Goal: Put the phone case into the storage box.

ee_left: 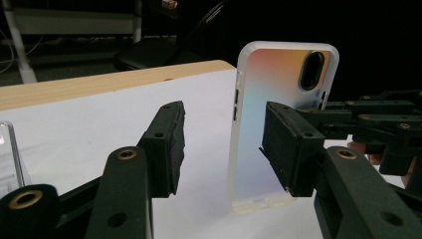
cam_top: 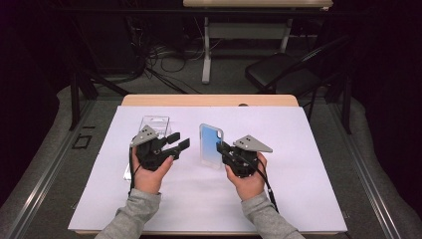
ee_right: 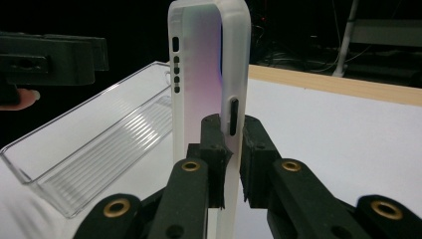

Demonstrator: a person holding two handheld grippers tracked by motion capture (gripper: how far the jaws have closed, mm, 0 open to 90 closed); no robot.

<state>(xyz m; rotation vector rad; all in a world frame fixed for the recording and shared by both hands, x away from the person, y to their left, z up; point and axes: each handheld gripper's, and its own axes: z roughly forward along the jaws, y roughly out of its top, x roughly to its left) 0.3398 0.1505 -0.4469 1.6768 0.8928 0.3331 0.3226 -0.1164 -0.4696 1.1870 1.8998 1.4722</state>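
Two black jaws of the right gripper point(ee_right: 230, 149) are pressed onto one long edge of a translucent white-rimmed phone case with an iridescent blue-to-pink back point(ee_right: 209, 99), pinching it near a side-button slot so that the case stands on end with its long axis upright. In the high view the right gripper point(cam_top: 225, 151) is seen holding the case point(cam_top: 211, 144) near the middle of the white sheet that covers the table point(cam_top: 298, 199), the lower end of the case close to or touching the sheet; which cannot be told. From the left gripper point(ee_left: 221, 144), whose jaws are spread wide with nothing between them, the case point(ee_left: 278, 99) lies straight ahead and slightly toward its right-hand jaw, its broad back with the oval camera opening turned toward that gripper. The left gripper point(cam_top: 175, 144) is judged to be the free one and the nearer to the case's open face, with only a narrow stretch of sheet between them. A clear, ribbed plastic tray point(ee_right: 94, 154) lies flat on the sheet beyond and beside the left hand point(cam_top: 149, 174), its long axis running away from the person, just apart from the case.
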